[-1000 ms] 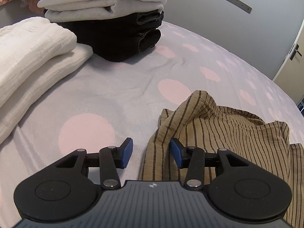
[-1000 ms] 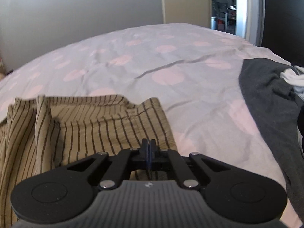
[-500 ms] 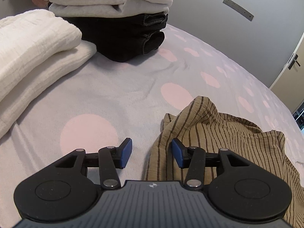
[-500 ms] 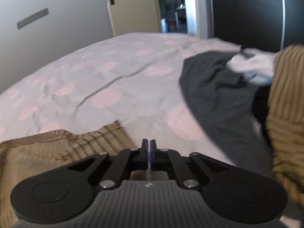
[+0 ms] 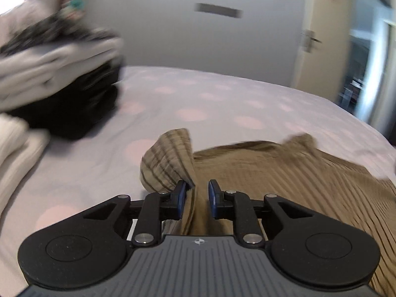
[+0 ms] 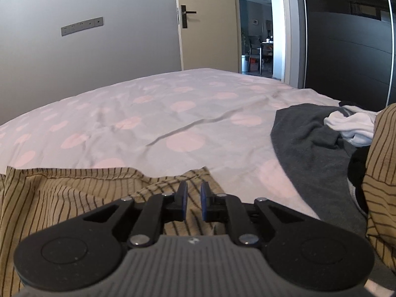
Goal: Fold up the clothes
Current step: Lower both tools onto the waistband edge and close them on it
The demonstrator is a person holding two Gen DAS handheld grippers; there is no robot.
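1. Striped shirt (image 5: 284, 168) lies crumpled on the bed (image 6: 173, 113).
2. Left gripper (image 5: 196, 199) part open around a raised fold.
3. Right gripper (image 6: 192, 201) slightly open, empty, above its hem.
4. Light, limp cloth; best pinched at corners.

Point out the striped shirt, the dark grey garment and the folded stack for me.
striped shirt (image 6: 74, 193): right wrist view, flat striped panel.
dark grey garment (image 6: 304, 133): right wrist view, middle.
folded stack (image 5: 57, 74): left wrist view, blurred front.

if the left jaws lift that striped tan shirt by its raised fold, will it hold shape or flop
Probably flop: the striped tan shirt already lies in soft wrinkles and a curled fold. It looks thin, so likely light. Pushed, it would likely bunch rather than slide whole across the bedsheet.
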